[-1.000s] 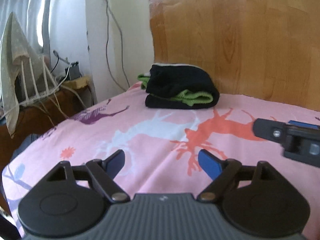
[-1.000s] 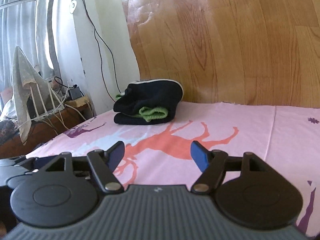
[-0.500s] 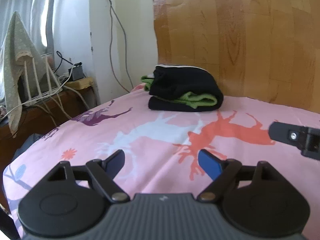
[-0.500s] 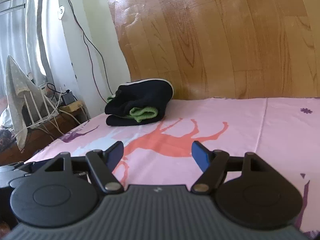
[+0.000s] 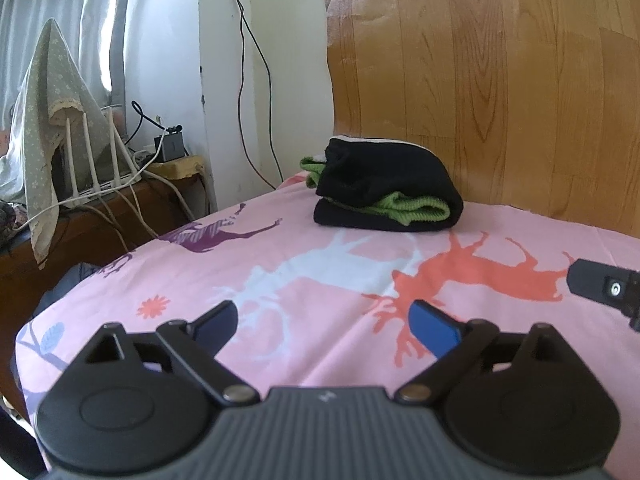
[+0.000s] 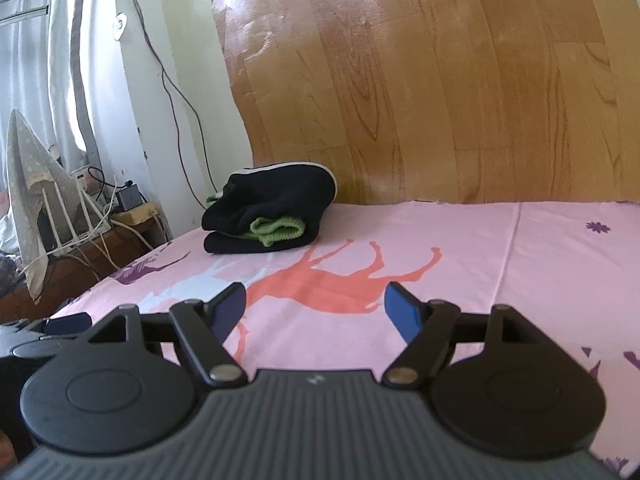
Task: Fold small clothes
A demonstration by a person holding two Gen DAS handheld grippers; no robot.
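Both grippers hover low over the bed (image 5: 280, 264), and neither has anything in it. The left gripper (image 5: 324, 330) has just been opening its jaws wider, nothing but pink sheet between them. The right gripper (image 6: 316, 306) sits spread too, its fingers apart over the orange deer print, empty.

The clothes (image 5: 384, 188) lie at the far end of the bed, a dark bundle with a green knit cuff poking out, just in front of the wooden headboard (image 5: 500, 80) and well apart from both grippers. It looks folded and stacked already, so this reads as a pause after a fold, or the end of the job.

What could go wrong? If either gripper goes back in, a clumsy nudge could tip that soft stack and spill the green piece out. The two grippers also sit near each other, the right one's tip showing at the left view's edge, so crossing paths risks a knock.
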